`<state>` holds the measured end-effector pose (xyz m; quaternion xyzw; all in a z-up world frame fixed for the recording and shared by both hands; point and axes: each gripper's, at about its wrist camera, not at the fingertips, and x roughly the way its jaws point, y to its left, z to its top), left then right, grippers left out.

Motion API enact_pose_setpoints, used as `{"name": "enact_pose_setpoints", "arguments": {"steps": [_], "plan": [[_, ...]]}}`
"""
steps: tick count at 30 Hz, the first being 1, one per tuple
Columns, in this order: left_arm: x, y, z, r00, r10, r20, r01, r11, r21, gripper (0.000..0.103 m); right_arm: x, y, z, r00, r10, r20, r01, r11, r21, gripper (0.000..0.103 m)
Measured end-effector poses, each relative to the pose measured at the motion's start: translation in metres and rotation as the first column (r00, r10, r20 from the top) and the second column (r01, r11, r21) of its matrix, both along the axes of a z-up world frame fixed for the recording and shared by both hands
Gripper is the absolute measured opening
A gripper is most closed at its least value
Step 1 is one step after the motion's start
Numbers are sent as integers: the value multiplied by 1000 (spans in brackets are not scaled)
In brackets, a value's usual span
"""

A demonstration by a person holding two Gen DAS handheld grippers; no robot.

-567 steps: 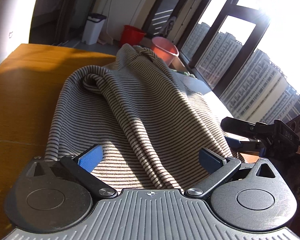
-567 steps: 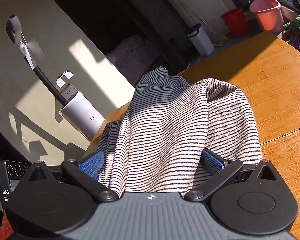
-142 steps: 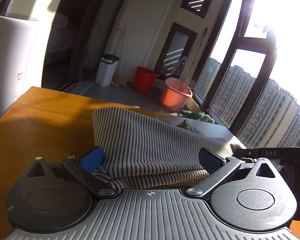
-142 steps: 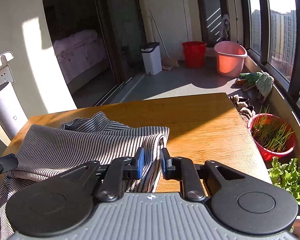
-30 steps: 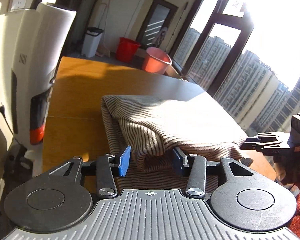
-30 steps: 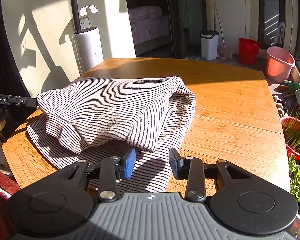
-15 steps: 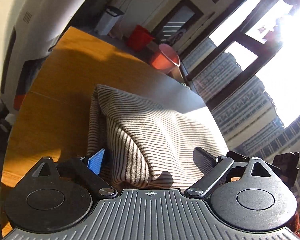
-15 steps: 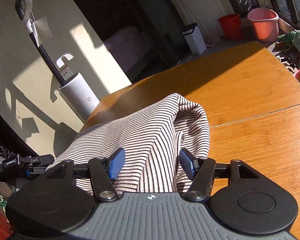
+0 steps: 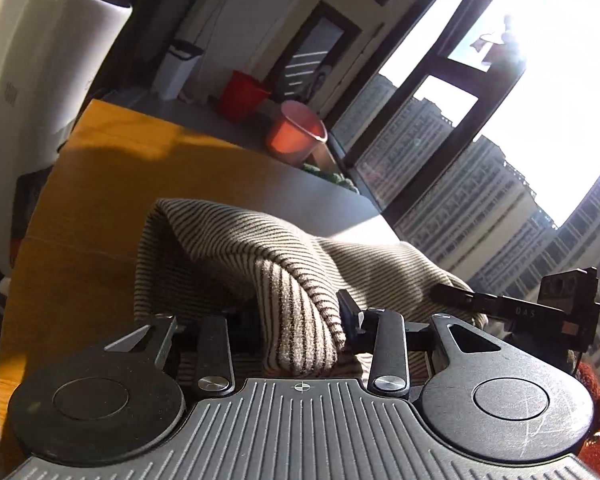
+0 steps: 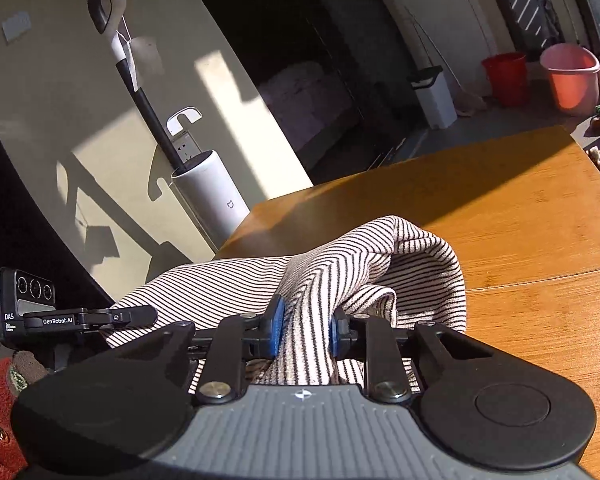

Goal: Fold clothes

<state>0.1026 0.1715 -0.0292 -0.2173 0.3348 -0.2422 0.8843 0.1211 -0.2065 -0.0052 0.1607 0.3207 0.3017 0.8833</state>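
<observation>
A folded striped garment (image 9: 228, 248) lies on the wooden table (image 9: 84, 208). My left gripper (image 9: 300, 320) is shut on a bunched near edge of it, the cloth bulging between the fingers. In the right wrist view the same striped garment (image 10: 380, 252) is pinched by my right gripper (image 10: 304, 332), shut on a fold at its near right corner. Each gripper shows in the other's view: the right one (image 9: 512, 310) at the garment's right side, the left one (image 10: 88, 318) at its left side.
The wooden table (image 10: 520, 208) stretches beyond the garment. A white cylindrical appliance (image 10: 210, 196) with a vacuum handle stands at the table's left. A red bucket (image 10: 504, 78), pink bucket (image 10: 572, 78) and white bin (image 10: 434, 94) stand on the floor beyond. Large windows (image 9: 500, 120) lie to the right.
Both grippers have closed from open onto the near edge of the striped garment, and the cloth now bunches up between each pair of fingers.
</observation>
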Motion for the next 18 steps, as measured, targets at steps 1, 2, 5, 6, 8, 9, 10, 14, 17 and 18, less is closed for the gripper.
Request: {"name": "enact_pose_setpoints", "arguments": {"steps": [1, 2, 5, 6, 8, 9, 10, 14, 17, 18], "plan": [[-4, 0, -2, 1000, -2, -7, 2, 1000, 5, 40, -1, -1, -3, 1000, -5, -6, 5, 1000, -14, 22], [-8, 0, -4, 1000, -4, -14, 4, 1000, 11, 41, -2, -2, -8, 1000, -13, -14, 12, 999, -29, 22], [-11, 1, -23, 997, 30, -78, -28, 999, 35, 42, 1, -5, -33, 997, -63, -54, 58, 994, -95, 24], [-11, 2, -29, 994, 42, -97, -38, 998, 40, 44, 2, -7, -40, 996, -67, -56, 61, 993, -97, 24], [-11, 4, -37, 991, 55, -120, -51, 998, 39, 46, 1, -9, -42, 997, -59, -42, 55, 995, -80, 26], [-11, 6, -35, 991, 56, -120, -52, 998, 35, 48, 2, -10, -40, 998, -55, -41, 52, 995, -80, 35], [-11, 7, -31, 992, 60, -115, -56, 998, 37, 55, 2, -9, -38, 998, -63, -31, 59, 993, -99, 44], [-18, 17, -1, 996, 81, -25, -81, 996, 29, 75, 0, -7, -25, 995, -83, 54, 92, 972, -215, 80], [-26, 16, 22, 999, 39, 38, -38, 999, -38, 92, 0, -5, -5, 990, -55, 132, 81, 975, -205, 94], [-28, 11, 25, 999, 7, 47, -4, 999, -53, 95, 1, -3, 2, 987, -40, 155, 70, 979, -193, 102]]}}
